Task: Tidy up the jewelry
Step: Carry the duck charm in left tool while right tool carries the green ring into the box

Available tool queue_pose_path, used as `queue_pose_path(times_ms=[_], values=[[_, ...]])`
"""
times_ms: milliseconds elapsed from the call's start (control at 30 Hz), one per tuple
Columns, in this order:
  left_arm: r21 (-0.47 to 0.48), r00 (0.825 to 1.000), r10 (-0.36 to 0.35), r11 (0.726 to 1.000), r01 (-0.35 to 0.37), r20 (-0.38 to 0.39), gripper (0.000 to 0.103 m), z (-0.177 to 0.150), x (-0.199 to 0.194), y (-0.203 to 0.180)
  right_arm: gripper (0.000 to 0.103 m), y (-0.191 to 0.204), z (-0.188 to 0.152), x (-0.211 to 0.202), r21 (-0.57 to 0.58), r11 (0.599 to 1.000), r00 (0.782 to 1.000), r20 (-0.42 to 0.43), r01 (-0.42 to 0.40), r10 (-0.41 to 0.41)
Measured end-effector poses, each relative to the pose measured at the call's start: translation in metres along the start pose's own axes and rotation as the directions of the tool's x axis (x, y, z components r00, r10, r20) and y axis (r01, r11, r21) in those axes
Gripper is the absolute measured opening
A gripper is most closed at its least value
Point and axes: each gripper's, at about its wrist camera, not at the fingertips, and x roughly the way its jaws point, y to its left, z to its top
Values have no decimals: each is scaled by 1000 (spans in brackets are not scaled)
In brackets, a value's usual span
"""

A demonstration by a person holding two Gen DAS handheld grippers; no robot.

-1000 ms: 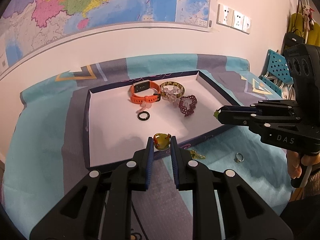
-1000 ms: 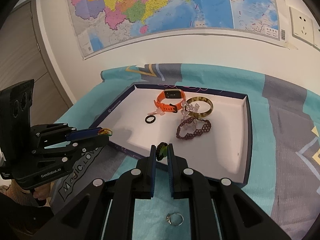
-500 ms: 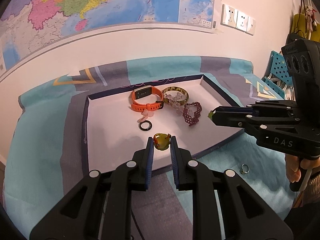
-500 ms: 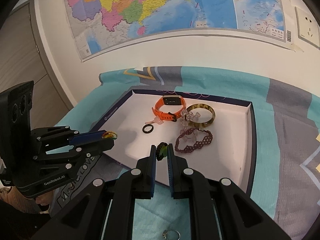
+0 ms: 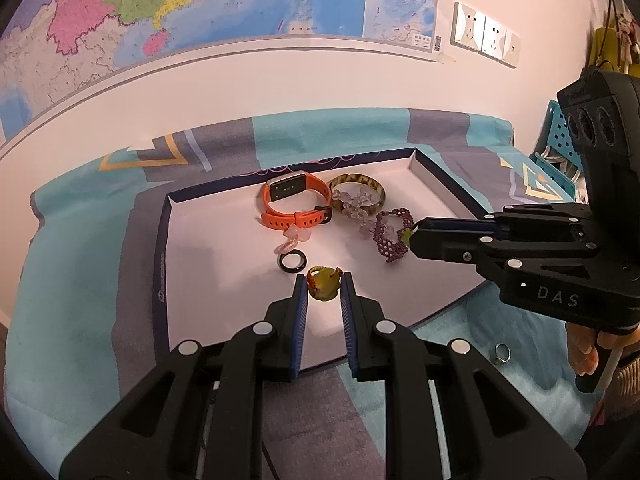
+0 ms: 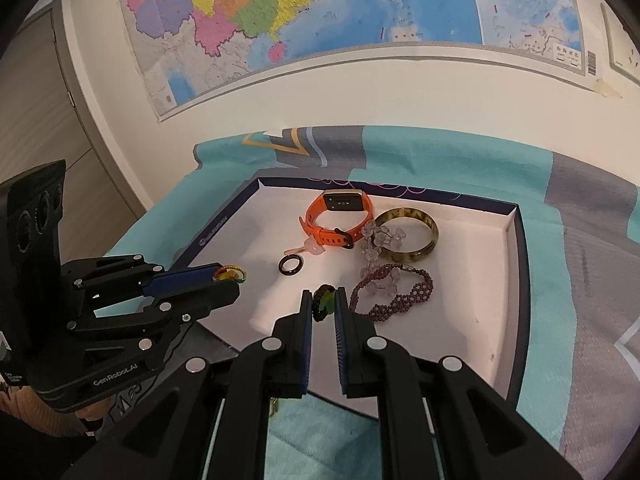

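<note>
My left gripper (image 5: 324, 280) is closed on a yellow ring (image 5: 323, 282) with orange trim; the ring sits between the blue pads, above the white floor of the tray (image 5: 224, 280). My right gripper (image 6: 323, 300) is almost fully closed on a small green and black ring (image 6: 323, 303), also above the tray. On the cloth (image 5: 72, 320) in front of the tray lies a silver ring (image 5: 502, 353), near my right hand (image 5: 586, 350). Inside the tray, just beyond my left fingertips, is a black ring (image 5: 293, 261), and beside it a small pink piece (image 5: 289, 243). Further in lie a purple beaded bracelet (image 6: 394, 294), clear crystal beads (image 6: 380, 240), an orange watch band (image 5: 296, 205) and a brown bangle (image 6: 408, 236). Behind hangs a wall map (image 6: 320, 20).
</note>
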Motion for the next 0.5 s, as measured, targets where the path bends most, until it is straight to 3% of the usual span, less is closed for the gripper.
queue_pose_path(times_ms=[500], values=[[-3, 1000, 3, 1000, -3, -19, 17, 7, 15, -2, 9, -6, 8, 20, 32, 999, 999, -35, -20, 21]])
